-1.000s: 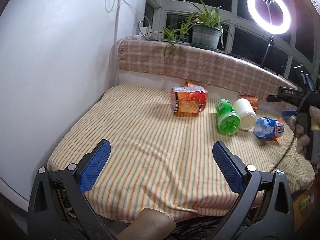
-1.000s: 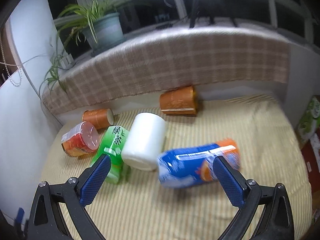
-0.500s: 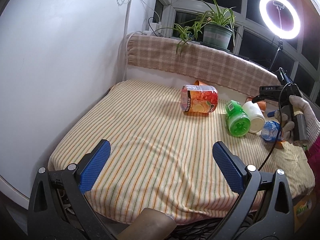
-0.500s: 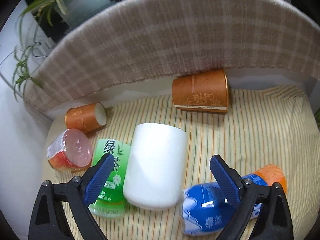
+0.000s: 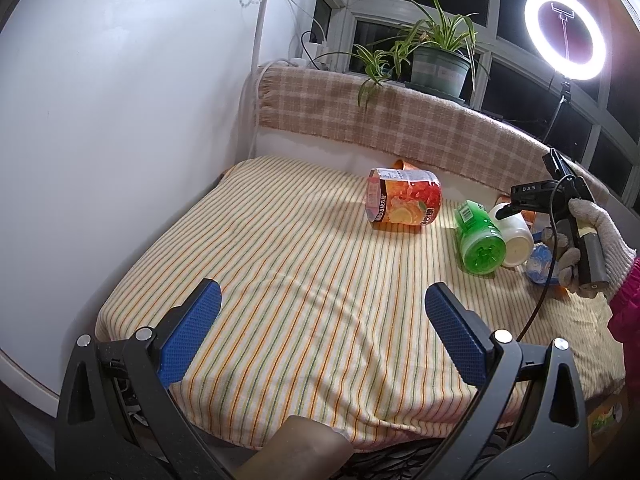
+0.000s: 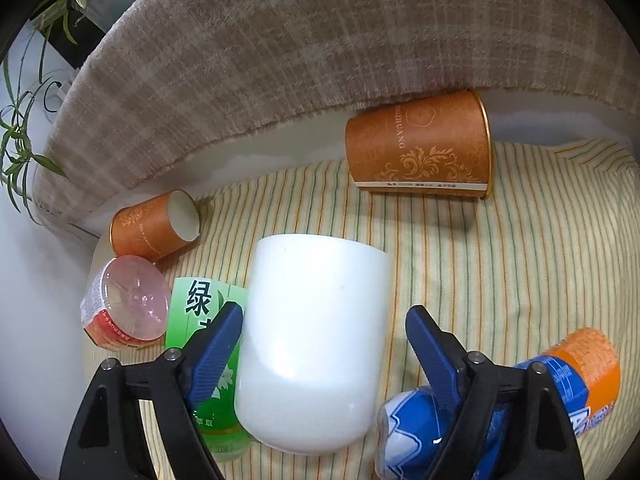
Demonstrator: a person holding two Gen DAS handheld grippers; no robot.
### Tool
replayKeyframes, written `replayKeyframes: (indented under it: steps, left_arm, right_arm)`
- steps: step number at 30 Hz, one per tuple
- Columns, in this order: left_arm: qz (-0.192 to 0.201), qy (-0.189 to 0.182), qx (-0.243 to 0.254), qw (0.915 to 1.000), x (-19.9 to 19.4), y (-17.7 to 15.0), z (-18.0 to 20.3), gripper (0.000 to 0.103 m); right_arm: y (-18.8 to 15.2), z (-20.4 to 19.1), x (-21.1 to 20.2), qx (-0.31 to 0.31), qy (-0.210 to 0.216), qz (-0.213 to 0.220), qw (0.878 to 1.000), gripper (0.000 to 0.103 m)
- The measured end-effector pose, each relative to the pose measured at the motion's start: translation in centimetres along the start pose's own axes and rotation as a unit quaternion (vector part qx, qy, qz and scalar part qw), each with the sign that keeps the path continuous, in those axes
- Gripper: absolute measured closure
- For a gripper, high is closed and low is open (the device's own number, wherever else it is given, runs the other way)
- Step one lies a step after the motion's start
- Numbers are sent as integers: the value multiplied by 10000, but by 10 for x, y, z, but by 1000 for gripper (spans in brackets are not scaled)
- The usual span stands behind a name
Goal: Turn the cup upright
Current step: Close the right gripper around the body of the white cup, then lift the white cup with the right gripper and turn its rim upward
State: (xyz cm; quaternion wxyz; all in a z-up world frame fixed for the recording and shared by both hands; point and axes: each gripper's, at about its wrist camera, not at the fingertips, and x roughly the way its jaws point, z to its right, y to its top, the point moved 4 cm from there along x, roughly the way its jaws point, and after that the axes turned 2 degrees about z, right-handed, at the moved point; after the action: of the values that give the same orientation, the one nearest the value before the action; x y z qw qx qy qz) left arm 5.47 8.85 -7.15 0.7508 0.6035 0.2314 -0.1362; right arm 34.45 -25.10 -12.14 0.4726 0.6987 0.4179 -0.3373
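A white cup (image 6: 312, 344) lies on its side on the striped cloth (image 6: 520, 248), its base toward the back wall. My right gripper (image 6: 324, 332) is open, its blue fingers (image 6: 218, 344) on either side of the cup, close to its walls. In the left wrist view the white cup (image 5: 516, 232) lies at the right with the right gripper (image 5: 532, 200) over it. My left gripper (image 5: 320, 328) is open and empty, above the near part of the cloth.
A green bottle (image 6: 200, 360) lies against the cup's left side, a blue and orange bottle (image 6: 560, 392) at its right. A red-lidded jar (image 6: 124, 304) and two orange paper cups (image 6: 156, 228) (image 6: 420, 148) lie further back. A plaid-covered ledge (image 5: 400, 120) bounds the rear.
My right gripper has moved forward and down, so that its fingers now straddle the white cup. My left gripper has held its place, with the view shifting a little.
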Motion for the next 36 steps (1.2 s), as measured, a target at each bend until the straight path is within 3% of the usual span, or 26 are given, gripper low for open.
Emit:
replayKeyframes:
  steps: [3, 11, 22, 36]
  left_arm:
    - [7, -3, 17, 10000, 0, 0, 0, 0]
    - [3, 5, 12, 10000, 1, 0, 0, 0]
    - [61, -12, 106, 9999, -4, 0, 7, 0]
    - [170, -27, 161, 9997, -24, 0, 18, 0]
  right_arm:
    - [0, -3, 1, -27, 112, -29, 9999, 26]
    - [-1, -2, -4, -5, 177, 88, 9998, 26]
    - [-1, 0, -43, -106, 383, 507, 9979, 27]
    - [-37, 7, -99, -274, 823, 746, 9934, 28]
